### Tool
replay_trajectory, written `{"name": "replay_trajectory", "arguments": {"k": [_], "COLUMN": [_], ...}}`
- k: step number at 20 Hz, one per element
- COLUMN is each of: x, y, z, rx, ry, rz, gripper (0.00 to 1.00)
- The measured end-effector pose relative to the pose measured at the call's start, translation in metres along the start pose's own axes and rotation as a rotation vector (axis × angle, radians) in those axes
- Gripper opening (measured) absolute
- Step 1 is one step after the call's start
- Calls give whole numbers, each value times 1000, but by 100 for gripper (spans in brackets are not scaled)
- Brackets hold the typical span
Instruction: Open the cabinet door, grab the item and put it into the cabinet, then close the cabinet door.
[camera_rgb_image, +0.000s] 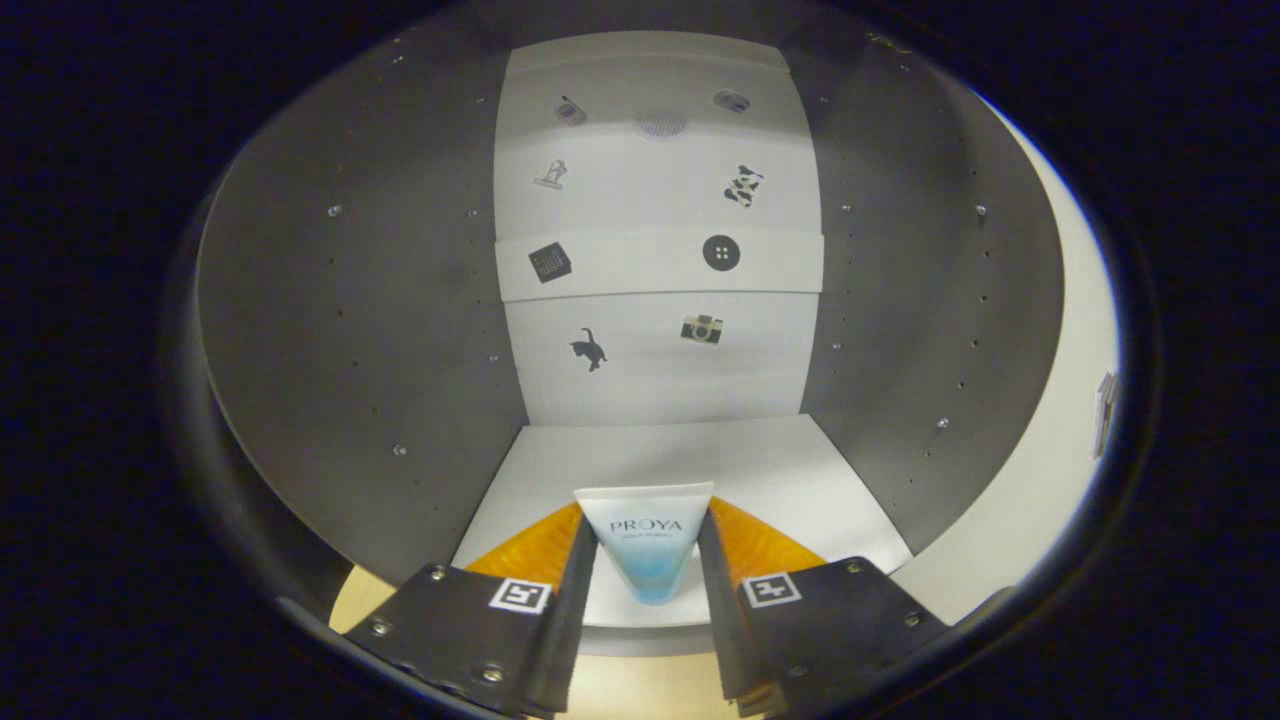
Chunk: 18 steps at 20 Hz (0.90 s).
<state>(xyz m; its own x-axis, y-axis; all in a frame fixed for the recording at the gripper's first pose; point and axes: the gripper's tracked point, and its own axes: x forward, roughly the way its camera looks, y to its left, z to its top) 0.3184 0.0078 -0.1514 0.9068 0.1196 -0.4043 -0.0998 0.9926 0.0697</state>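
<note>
Tube (648, 540) of cosmetic cream sits clamped between the fingers of the gripper (648, 545), crimped end forward, poised over the front edge of the open cabinet (330, 330), whose white floor (690, 455) lies just ahead, apparently ready for it to be set inside.

We have 1 view, the gripper camera, riding behind the gripper (647, 535) and facing forward along its 2 fingers at 6 o'clock. It looks level and straight into the open cabinet (350, 330) from just outside its mouth, back panel (655, 300) at 12 o'clock, side walls at 9 and 3.
</note>
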Motion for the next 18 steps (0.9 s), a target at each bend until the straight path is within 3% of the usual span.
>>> {"name": "replay_trajectory", "arguments": {"k": [2,6,18], "x": [1,1,-30], "y": [-1,-3,-3], "z": [-4,5,30], "rx": [-5,22,111], "ry": [15,-15,-98], "rz": [0,-12,3], "gripper": [57,70,71]}}
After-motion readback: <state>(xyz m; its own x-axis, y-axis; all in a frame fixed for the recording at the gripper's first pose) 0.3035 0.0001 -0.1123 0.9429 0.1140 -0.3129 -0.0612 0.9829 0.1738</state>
